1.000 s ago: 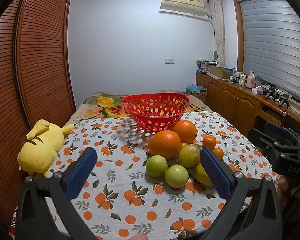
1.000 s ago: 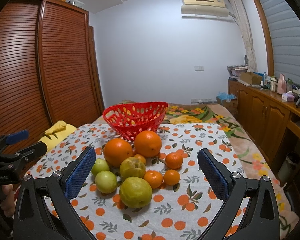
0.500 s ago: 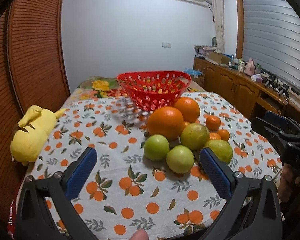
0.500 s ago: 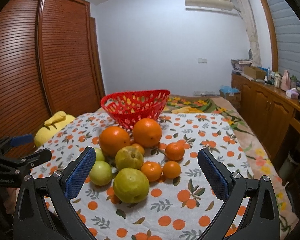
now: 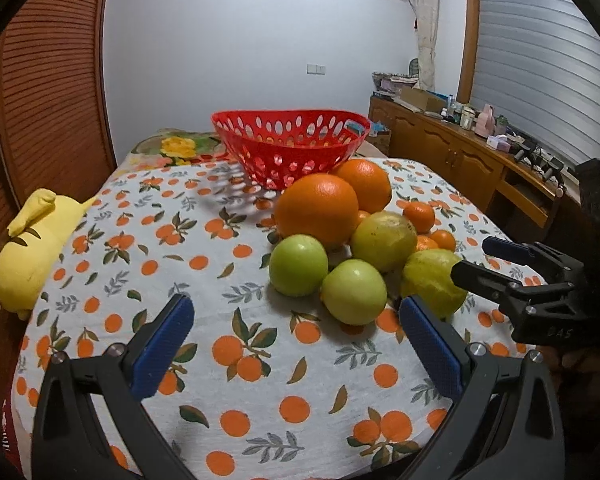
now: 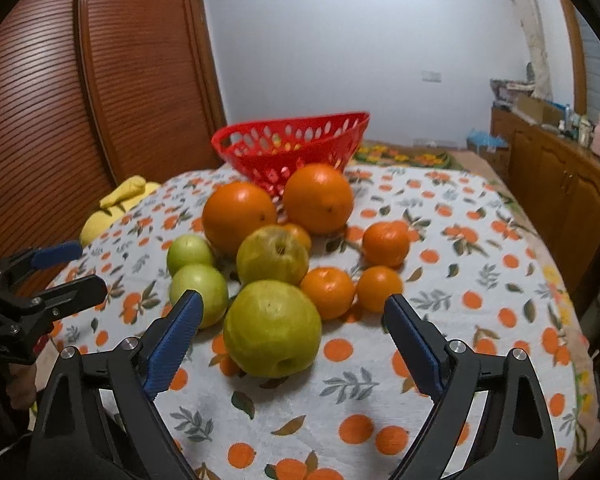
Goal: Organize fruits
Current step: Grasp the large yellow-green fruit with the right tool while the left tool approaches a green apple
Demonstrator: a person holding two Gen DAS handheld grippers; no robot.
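A pile of fruit lies on the orange-print tablecloth (image 5: 228, 344): two large oranges (image 6: 238, 216), several mandarins (image 6: 328, 292), two green apples (image 5: 298, 264) and two yellow-green fruits. Behind the pile stands an empty red basket (image 5: 290, 146) (image 6: 288, 148). My right gripper (image 6: 292, 304) has its jaws closing on either side of the nearest yellow-green fruit (image 6: 272, 328), and the pads do not touch it. My left gripper (image 5: 296, 312) is open just short of the front green apple (image 5: 354, 298), holding nothing. Each gripper shows in the other's view, right gripper (image 5: 474, 258) and left gripper (image 6: 84, 268).
A yellow plush toy (image 5: 36, 248) lies at the table's left edge. Brown louvred doors (image 6: 60, 100) stand close on the left. A wooden cabinet (image 5: 460, 160) with small clutter runs along the right wall. The cloth's near edge drops off below both grippers.
Both grippers have sunk and moved closer to the fruit pile, tilting downward. The right gripper's jaws have narrowed a little around the yellow-green fruit.
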